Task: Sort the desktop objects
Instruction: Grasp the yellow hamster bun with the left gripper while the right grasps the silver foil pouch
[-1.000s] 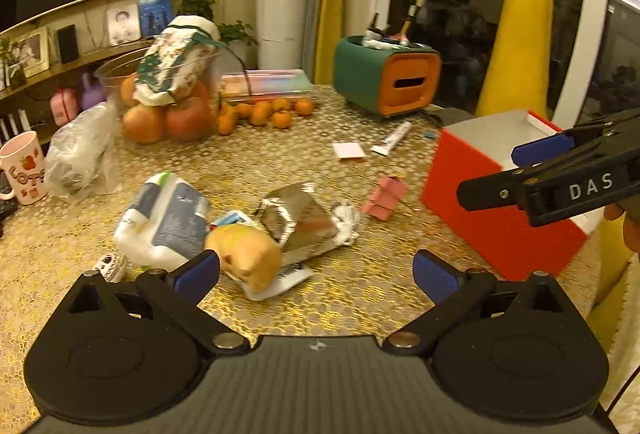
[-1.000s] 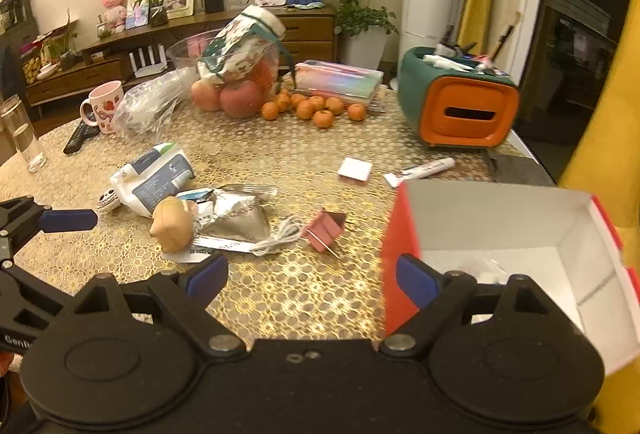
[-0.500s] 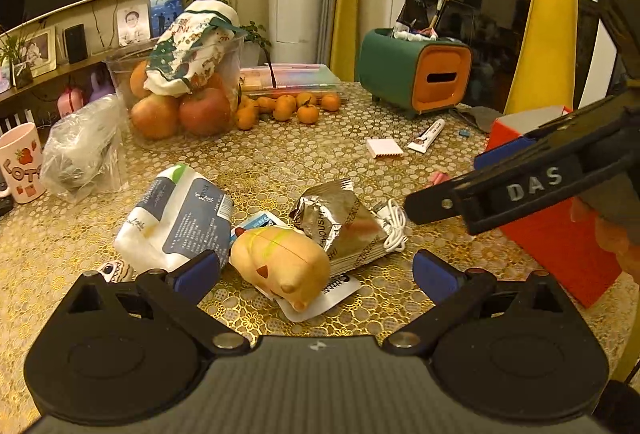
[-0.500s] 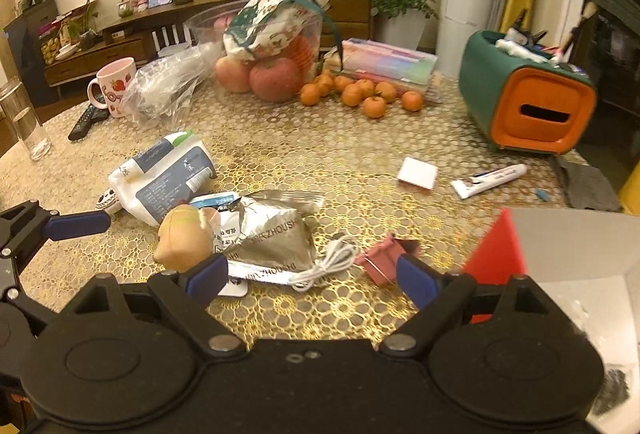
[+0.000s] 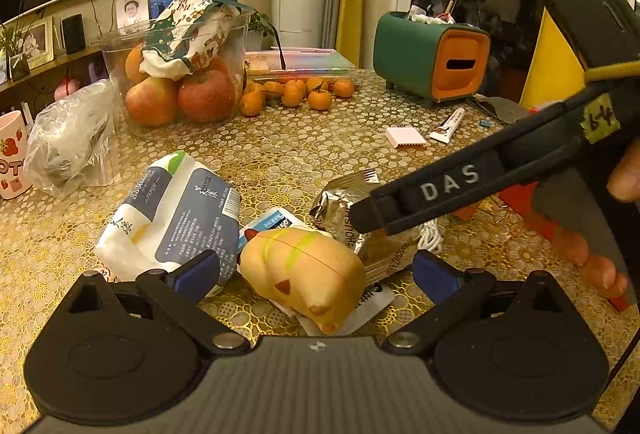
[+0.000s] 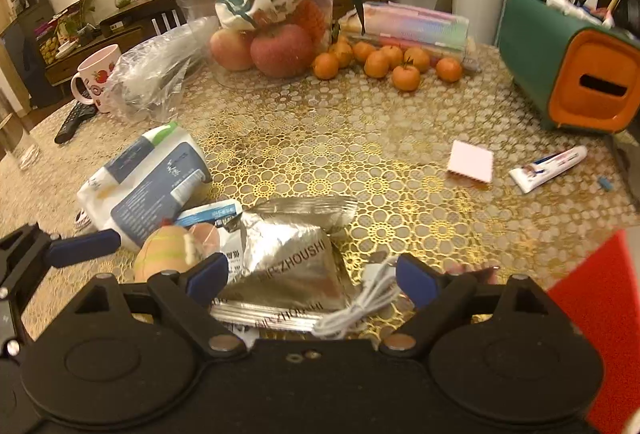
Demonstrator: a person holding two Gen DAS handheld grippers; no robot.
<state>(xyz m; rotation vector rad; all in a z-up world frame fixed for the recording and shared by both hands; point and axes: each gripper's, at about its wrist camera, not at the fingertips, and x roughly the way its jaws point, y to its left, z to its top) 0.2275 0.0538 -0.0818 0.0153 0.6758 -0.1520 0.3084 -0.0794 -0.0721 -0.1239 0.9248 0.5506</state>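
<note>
Between the spread fingers of the left gripper [image 5: 316, 270], near the front edge of the tabletop [image 5: 304, 154], lies a soft tan squeeze toy [image 5: 304, 270], not yet touched by either blue pad; the jaws stand wide and released. The right gripper [image 6: 308, 276] is likewise open and holds nothing, its fingers straddling a silver foil packet [image 6: 288, 270] with a coiled white charging cable [image 6: 360, 306] lying just beside the right pad. The toy, the packet, a small blue-and-white sachet [image 5: 272, 220] and a wrapped pack of paper tissues [image 5: 176, 214] crowd together in one overlapping heap, and the two grippers reach into it side by side. The red box [image 6: 600, 314], probably the sorting bin, sits at the right edge. The risks look plain enough: the grippers may knock each other in so tight a space; closing on the packet may snag the cable and drag it along; the toy rests partly on a flat white wrapper, so a low grasp could pinch that too, and the rounded toy may squirt out of a shallow grip.
</note>
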